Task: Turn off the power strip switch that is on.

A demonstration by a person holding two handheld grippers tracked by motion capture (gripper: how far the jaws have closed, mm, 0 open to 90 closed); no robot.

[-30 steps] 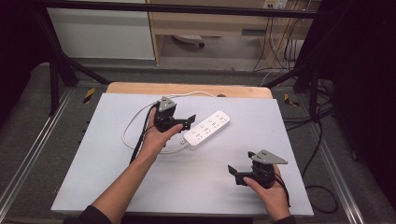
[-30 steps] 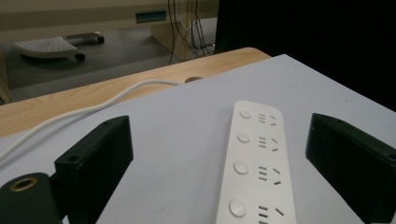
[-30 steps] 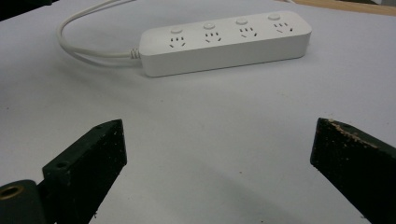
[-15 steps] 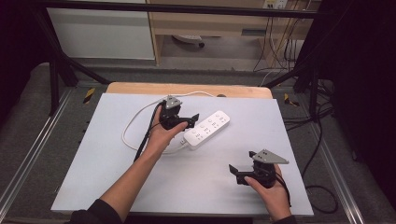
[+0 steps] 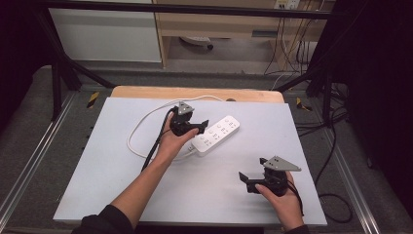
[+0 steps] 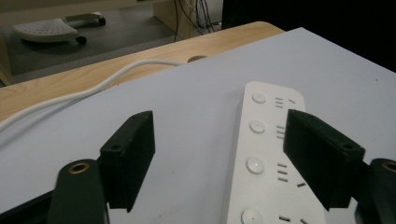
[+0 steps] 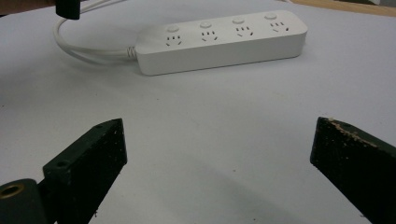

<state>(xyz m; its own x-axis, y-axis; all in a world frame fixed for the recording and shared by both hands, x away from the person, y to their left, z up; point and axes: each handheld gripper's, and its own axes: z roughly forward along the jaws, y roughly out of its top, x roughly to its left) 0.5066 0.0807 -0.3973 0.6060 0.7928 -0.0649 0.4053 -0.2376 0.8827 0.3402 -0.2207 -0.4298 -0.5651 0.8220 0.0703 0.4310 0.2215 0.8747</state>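
We see the left gripper (image 5: pixel 198 127), jaws apart and just closing, over the power strip's (image 5: pixel 216 135) near end, not pressing it.

One white power strip (image 5: pixel 215 135) with four sockets and four buttons, one white cord (image 5: pixel 146 122), two black handheld grippers, one table (image 5: pixel 97 185).
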